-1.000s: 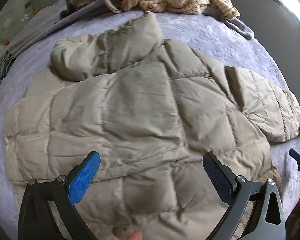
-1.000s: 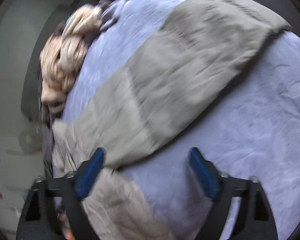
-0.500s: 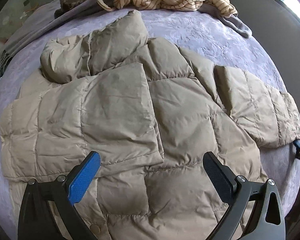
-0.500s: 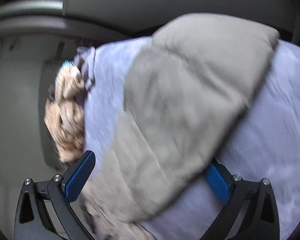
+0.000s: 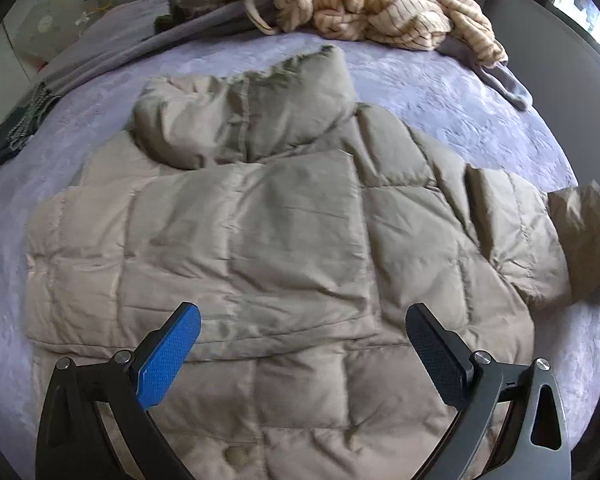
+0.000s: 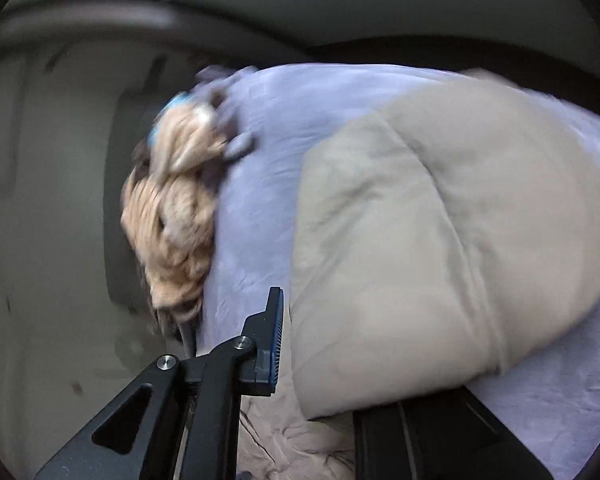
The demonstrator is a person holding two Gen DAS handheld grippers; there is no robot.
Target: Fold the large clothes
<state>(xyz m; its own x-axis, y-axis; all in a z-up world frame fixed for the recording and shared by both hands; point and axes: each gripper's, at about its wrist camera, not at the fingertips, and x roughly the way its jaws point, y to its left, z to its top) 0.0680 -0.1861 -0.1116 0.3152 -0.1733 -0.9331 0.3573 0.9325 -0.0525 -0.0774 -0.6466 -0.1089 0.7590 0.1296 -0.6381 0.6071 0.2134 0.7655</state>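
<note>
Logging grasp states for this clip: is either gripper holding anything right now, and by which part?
The right gripper is shut on the beige puffer jacket, gripping its right sleeve near the cuff end. The left gripper is open, holding nothing.

A large beige quilted puffer jacket [image 5: 292, 248] lies spread flat across the middle of the left wrist frame, hood bunched toward the upper centre. One sleeve lies folded across its body; the other sleeve's cuff [image 6: 440, 248] at the right edge is lifted and blurred.
</note>
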